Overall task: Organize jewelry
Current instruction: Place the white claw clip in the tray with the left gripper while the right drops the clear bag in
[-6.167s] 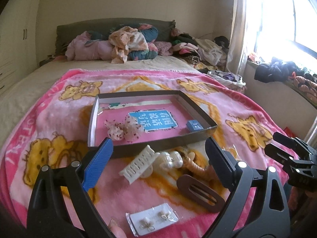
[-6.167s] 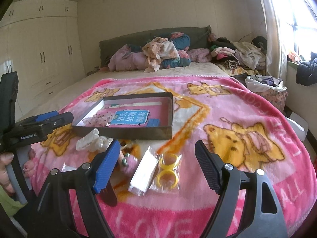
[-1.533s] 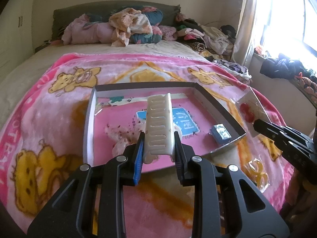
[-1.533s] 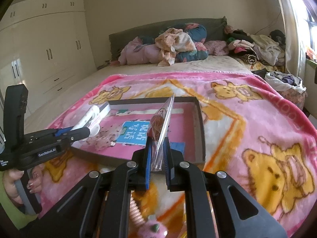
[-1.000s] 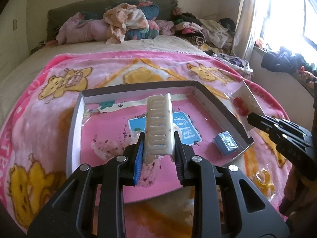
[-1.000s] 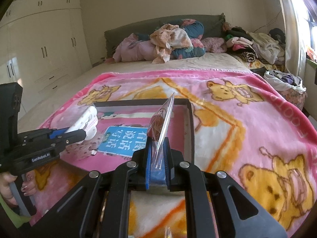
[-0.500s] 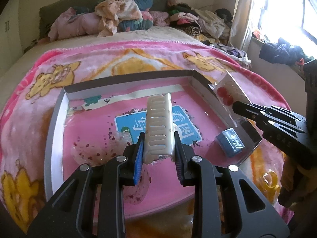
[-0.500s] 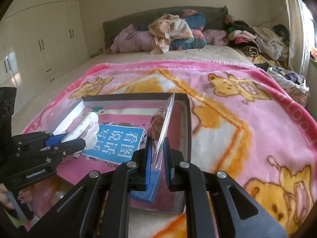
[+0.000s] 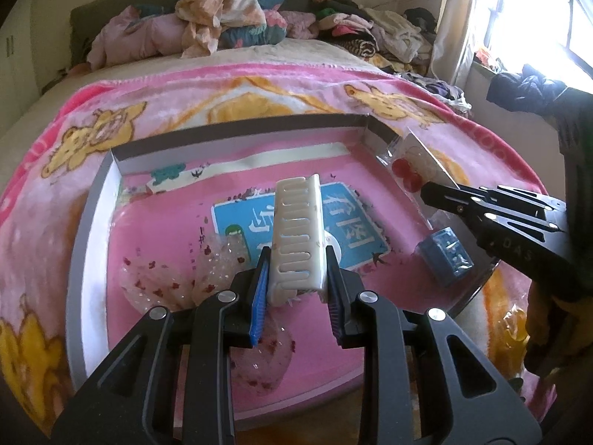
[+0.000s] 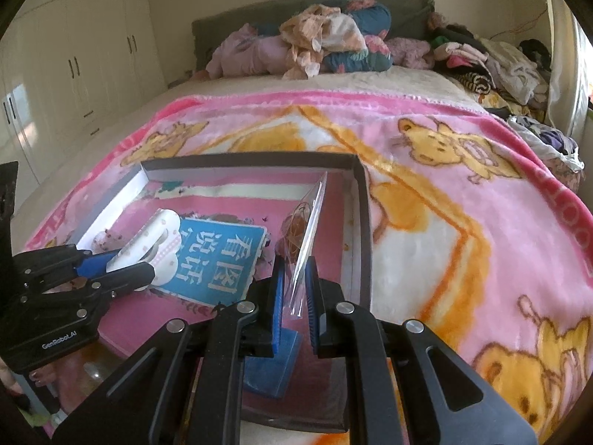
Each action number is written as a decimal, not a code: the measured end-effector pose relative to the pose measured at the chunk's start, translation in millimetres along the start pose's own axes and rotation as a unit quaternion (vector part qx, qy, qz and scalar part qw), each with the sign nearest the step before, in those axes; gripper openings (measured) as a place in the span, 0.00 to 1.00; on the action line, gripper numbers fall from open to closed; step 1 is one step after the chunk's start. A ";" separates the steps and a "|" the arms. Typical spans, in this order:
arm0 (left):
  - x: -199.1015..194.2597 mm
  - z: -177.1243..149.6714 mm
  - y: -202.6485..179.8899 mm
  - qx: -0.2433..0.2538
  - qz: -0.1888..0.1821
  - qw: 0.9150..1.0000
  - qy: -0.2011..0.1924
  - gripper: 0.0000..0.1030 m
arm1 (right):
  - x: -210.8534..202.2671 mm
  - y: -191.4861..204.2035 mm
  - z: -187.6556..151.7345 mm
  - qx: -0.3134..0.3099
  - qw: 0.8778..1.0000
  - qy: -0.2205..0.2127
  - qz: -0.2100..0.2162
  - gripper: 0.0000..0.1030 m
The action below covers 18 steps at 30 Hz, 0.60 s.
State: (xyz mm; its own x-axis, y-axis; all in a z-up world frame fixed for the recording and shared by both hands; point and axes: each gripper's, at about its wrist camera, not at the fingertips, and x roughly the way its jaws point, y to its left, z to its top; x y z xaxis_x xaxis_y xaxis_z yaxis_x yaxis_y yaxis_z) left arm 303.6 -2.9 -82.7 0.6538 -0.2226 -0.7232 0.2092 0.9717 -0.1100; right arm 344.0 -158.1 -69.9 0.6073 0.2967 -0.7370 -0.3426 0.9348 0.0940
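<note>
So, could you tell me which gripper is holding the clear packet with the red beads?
The right gripper: its jaws pinch the thin clear packet on edge, whereas the left gripper clamps the cream hair clip.

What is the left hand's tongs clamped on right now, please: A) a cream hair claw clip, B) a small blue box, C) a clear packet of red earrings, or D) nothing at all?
A: in the left wrist view the left tongs pinch the cream hair claw clip above the tray; the clear packet sits in the right tongs.
</note>
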 end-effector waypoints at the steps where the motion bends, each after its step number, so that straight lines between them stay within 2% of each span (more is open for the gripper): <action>1: 1.4 -1.4 -0.1 0.000 0.000 1.000 0.002 0.19 | 1.1 -0.1 0.3 -0.003 1.000 0.003 -0.003 0.11; 10: 1.3 -4.4 -5.5 0.013 0.001 1.000 0.002 0.19 | 1.7 1.9 -3.4 -0.005 1.000 0.007 -0.002 0.14; 14: 2.6 -3.9 -5.5 0.009 0.000 1.000 0.005 0.19 | -1.6 5.3 -5.3 -0.009 1.000 -0.002 -0.002 0.31; 18: 4.0 -5.1 -6.9 0.009 0.000 1.000 0.009 0.19 | -9.8 8.6 -6.7 -0.009 1.000 -0.017 0.000 0.39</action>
State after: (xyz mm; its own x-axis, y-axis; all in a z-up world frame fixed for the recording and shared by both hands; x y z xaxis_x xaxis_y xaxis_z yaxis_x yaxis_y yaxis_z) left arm 301.0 -10.0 -88.3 0.6401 -0.2204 -0.7360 0.2213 0.9703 -0.0981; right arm 330.3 -154.3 -66.3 0.6315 0.3029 -0.7137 -0.3554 0.9312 0.0808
